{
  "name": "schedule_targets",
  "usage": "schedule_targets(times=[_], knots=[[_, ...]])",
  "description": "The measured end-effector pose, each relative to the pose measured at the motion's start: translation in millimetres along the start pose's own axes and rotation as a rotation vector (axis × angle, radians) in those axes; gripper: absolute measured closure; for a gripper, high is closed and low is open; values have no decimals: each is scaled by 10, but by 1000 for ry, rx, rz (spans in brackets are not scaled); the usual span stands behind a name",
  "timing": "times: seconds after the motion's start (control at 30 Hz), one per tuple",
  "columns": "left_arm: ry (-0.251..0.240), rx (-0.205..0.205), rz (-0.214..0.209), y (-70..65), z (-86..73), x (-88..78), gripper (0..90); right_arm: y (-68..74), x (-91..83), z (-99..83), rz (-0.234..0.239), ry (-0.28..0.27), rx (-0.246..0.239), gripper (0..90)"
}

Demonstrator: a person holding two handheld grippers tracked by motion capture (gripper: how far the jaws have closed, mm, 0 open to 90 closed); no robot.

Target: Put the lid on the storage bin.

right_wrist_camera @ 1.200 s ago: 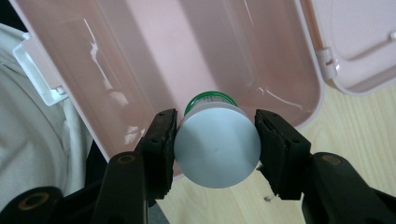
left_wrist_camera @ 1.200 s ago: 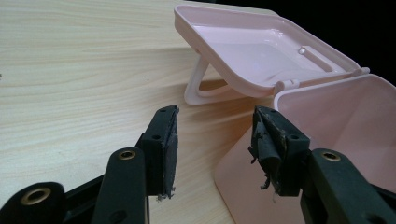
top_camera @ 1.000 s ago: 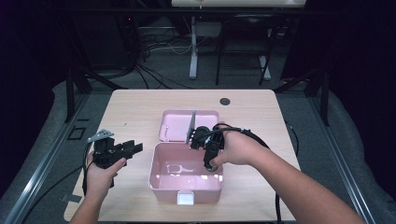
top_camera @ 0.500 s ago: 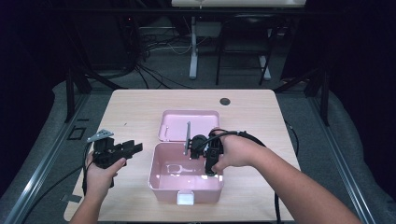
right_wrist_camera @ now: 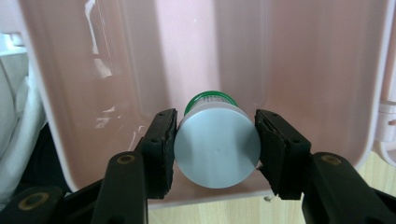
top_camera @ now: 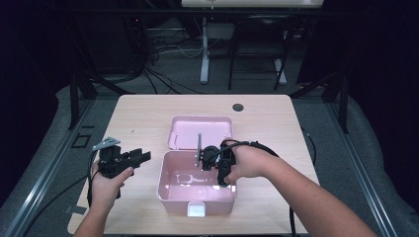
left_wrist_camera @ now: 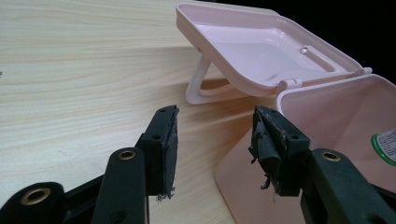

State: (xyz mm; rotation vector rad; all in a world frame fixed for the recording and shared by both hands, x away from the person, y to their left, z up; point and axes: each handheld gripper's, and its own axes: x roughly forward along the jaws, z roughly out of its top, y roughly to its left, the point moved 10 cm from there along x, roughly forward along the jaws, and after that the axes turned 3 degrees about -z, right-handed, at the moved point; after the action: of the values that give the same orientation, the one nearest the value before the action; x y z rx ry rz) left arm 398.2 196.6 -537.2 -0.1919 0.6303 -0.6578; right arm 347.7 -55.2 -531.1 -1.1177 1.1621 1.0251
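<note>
Your right gripper [right_wrist_camera: 215, 144] grips the jar [right_wrist_camera: 217, 147] inside the pink box [top_camera: 170, 195]; lower it squarely before releasing. Left gripper [left_wrist_camera: 212, 140] stays-out, open beside the box.

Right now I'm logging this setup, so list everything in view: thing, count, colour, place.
Box: one, pink, front middle of the table, open.
Lid: one, pink, folded back behind the box.
Bottle: one, grey cap, green-edged label, inside the box.
Table: one, light wood.
Hole cover: one, dark, far edge of the table.
Left gripper: black, open, left of the box.
Right gripper: black, shut on the bottle.
</note>
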Motion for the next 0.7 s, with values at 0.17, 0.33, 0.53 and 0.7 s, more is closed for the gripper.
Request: schedule_targets(times=[0.17,0.33,0.53,0.7], knots=[[-2,-1,-1,0,0,4,514,0,90,1,7,0,-1,500],[-2,-1,-2,1,-3,11,514,21,180,6,16,5,-2,501],[-2,-3,-1,7,-5,12,514,28,293,7,17,14,-9,500],[0,-3,0,10,-8,12,514,39,373,15,18,15,-9,500]])
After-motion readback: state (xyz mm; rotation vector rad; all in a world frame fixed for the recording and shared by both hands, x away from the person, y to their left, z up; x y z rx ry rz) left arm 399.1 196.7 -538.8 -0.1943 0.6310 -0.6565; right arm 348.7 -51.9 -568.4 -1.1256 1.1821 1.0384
